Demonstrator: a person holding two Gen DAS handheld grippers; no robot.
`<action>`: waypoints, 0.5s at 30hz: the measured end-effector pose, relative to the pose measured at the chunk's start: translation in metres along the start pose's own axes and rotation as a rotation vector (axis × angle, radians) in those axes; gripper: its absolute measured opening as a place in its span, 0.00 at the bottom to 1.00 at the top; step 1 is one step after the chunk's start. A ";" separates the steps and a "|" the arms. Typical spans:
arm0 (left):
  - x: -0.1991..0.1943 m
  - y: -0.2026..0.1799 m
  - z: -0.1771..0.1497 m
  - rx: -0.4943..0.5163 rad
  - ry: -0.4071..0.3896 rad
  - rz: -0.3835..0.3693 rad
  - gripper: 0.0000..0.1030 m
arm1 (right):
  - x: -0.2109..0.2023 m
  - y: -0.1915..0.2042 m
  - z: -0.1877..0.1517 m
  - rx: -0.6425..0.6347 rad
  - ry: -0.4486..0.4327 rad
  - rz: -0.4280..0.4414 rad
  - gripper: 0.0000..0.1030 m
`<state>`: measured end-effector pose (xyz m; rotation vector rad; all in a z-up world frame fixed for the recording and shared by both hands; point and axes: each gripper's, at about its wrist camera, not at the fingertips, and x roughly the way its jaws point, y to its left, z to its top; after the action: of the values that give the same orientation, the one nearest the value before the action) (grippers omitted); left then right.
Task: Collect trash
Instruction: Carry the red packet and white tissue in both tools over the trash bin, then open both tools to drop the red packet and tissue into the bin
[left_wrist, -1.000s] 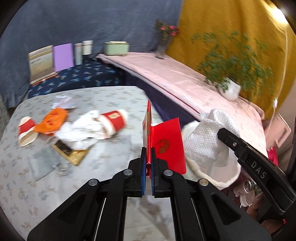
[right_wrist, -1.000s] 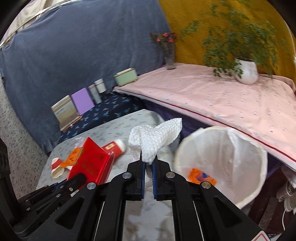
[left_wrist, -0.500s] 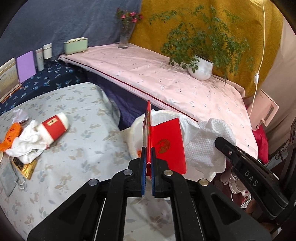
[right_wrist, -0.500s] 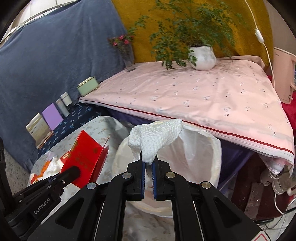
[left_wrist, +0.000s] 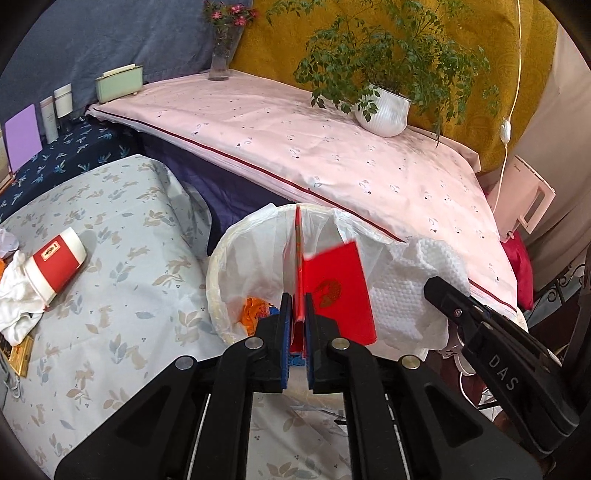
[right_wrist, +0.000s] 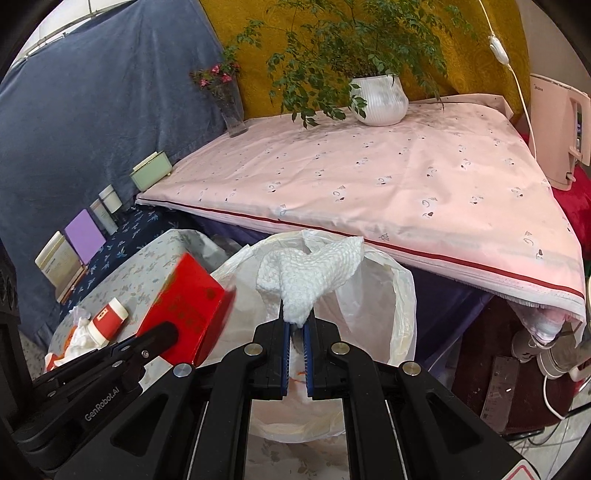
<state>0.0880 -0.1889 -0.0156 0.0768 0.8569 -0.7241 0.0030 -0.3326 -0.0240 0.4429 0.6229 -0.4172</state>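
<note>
My left gripper (left_wrist: 298, 314) is shut on a flat red paper box (left_wrist: 340, 291) and holds it over the white-lined trash bin (left_wrist: 225, 258). My right gripper (right_wrist: 295, 332) is shut on a crumpled white paper towel (right_wrist: 314, 273), also above the bin (right_wrist: 399, 295). The red box shows at the left of the right wrist view (right_wrist: 188, 306), and the towel at the right of the left wrist view (left_wrist: 410, 295). Orange trash (left_wrist: 255, 310) lies inside the bin. A red and white paper cup (left_wrist: 55, 262) and white tissues (left_wrist: 14, 295) lie on the floral table.
A pink-covered bench (left_wrist: 332, 147) with a potted plant (left_wrist: 384, 110) and a flower vase (left_wrist: 221, 55) runs behind the bin. Small boxes and bottles (left_wrist: 55, 107) stand at the far left. A white appliance (right_wrist: 554, 129) and cables sit at right.
Both grippers swung right from the table to above the bin, carrying the red box and the towel. The table trash has shifted to the left edge of view.
</note>
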 end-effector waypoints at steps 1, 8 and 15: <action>0.002 0.000 0.000 -0.001 -0.002 0.000 0.07 | 0.001 -0.001 0.000 0.001 0.002 -0.001 0.06; 0.003 0.009 0.000 -0.030 -0.015 0.012 0.44 | 0.006 0.005 0.001 -0.004 0.000 -0.006 0.13; -0.002 0.026 -0.004 -0.073 -0.018 0.041 0.50 | 0.005 0.013 0.000 -0.013 -0.004 0.006 0.22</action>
<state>0.1004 -0.1664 -0.0221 0.0225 0.8612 -0.6540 0.0135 -0.3228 -0.0239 0.4311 0.6198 -0.4086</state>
